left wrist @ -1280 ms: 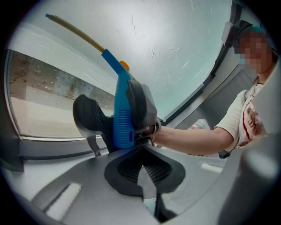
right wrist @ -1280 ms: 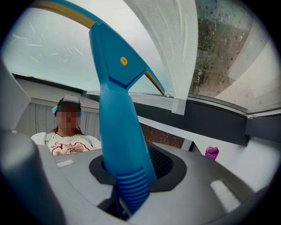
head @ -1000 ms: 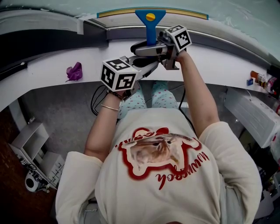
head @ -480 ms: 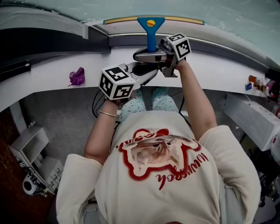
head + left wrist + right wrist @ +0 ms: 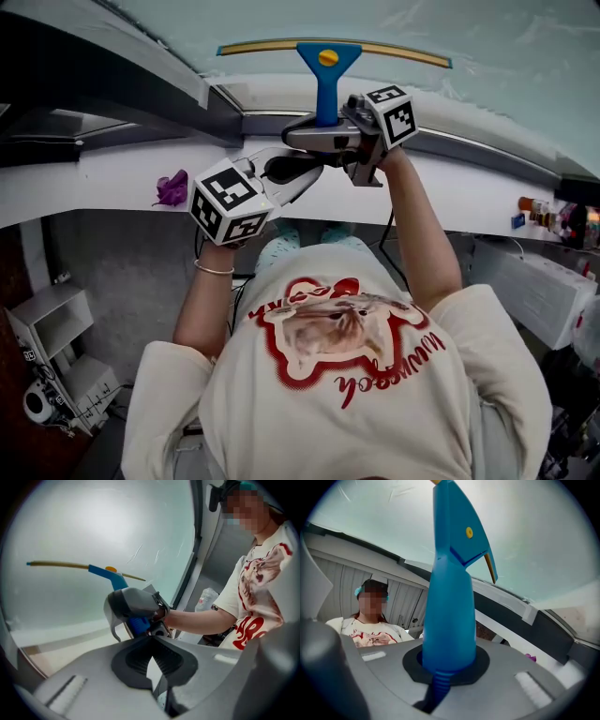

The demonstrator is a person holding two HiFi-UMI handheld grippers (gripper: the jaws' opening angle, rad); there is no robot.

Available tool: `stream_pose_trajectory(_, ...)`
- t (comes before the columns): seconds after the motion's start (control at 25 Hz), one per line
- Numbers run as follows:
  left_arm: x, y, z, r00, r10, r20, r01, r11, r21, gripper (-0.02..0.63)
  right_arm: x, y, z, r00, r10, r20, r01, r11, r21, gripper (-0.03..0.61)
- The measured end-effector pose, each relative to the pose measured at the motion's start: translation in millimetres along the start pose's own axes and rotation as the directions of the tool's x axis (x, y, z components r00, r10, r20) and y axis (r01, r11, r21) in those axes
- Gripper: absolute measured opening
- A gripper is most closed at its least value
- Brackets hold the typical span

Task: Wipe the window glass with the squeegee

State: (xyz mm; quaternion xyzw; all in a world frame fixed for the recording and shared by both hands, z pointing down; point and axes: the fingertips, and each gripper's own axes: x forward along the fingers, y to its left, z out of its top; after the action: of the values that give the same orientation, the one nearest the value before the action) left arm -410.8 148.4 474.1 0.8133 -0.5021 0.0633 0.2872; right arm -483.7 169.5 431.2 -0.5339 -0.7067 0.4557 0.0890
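I read the left gripper point(image 5: 151, 640) as closed tip to tip with nothing between the jaws, sitting just beside the right one. Right gripper point(image 5: 446, 665) is clamped on the blue handle of the squeegee point(image 5: 325, 75), between its 2 jaws. The yellow blade lies across the window glass point(image 5: 487, 37), above the white sill point(image 5: 103, 178). Purple cloth point(image 5: 172, 187) on the sill, well apart.
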Motion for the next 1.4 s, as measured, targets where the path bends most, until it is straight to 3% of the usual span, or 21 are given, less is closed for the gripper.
stream_pose_trajectory(0.12,-17.8,-5.0,40.6,0.997,0.051,0.062,-0.056,0.996,0.076,0.006,16.0,27.6,33.7,0.999,0.044,-0.024,-0.045,0.999,-0.017,0.012)
stream_pose_trajectory(0.24,-35.7,4.5,53.9,0.994,0.08,0.074,-0.089,0.988,0.122,0.006,29.3,26.5,55.2,0.992,0.123,0.035,-0.124,0.992,0.024,0.014)
stream_pose_trajectory(0.36,-49.3,0.3,45.7,0.991,0.097,0.097,-0.107,0.989,0.101,0.006,36.0,24.1,36.0,0.994,0.102,-0.025,-0.102,0.995,-0.01,0.012)
stream_pose_trajectory(0.48,-63.6,-13.7,57.5,0.977,0.092,0.191,-0.106,0.992,0.066,0.006,55.7,49.1,37.0,0.99,0.111,-0.088,-0.115,0.992,-0.043,0.014)
stream_pose_trajectory(0.6,-86.8,-14.0,91.3,0.956,0.097,0.276,-0.136,0.982,0.129,0.005,76.8,72.0,67.2,0.987,0.108,-0.119,-0.124,0.984,-0.13,0.014)
stream_pose_trajectory(0.72,-118.6,-11.1,144.4,0.938,0.052,0.342,-0.148,0.954,0.259,0.006,101.4,94.6,114.1,0.985,0.062,-0.16,-0.103,0.959,-0.266,0.014)
stream_pose_trajectory(0.84,-151.5,-4.2,197.4,0.92,0.058,0.387,-0.207,0.911,0.356,0.005,132.1,113.0,163.2,0.979,-0.013,-0.202,-0.065,0.926,-0.373,0.014)
stream_pose_trajectory(0.96,-179.2,7.3,242.5,0.904,0.053,0.425,-0.251,0.869,0.426,0.006,157.9,125.0,211.9,0.976,-0.079,-0.203,-0.019,0.897,-0.442,0.014)
stream_pose_trajectory(1.04,-196.7,11.2,269.7,0.897,0.021,0.442,-0.242,0.86,0.45,0.006,171.6,134.0,239.3,0.976,-0.086,-0.198,-0.018,0.881,-0.473,0.014)
stream_pose_trajectory(1.16,-216.3,14.2,292.8,0.887,-0.011,0.462,-0.239,0.845,0.478,0.006,190.0,143.9,262.0,0.972,-0.093,-0.215,-0.029,0.862,-0.505,0.014)
stream_pose_trajectory(1.4,-231.8,10.4,303.2,0.862,-0.015,0.507,-0.28,0.82,0.499,0.005,206.9,157.3,266.5,0.965,-0.081,-0.248,-0.07,0.836,-0.544,0.014)
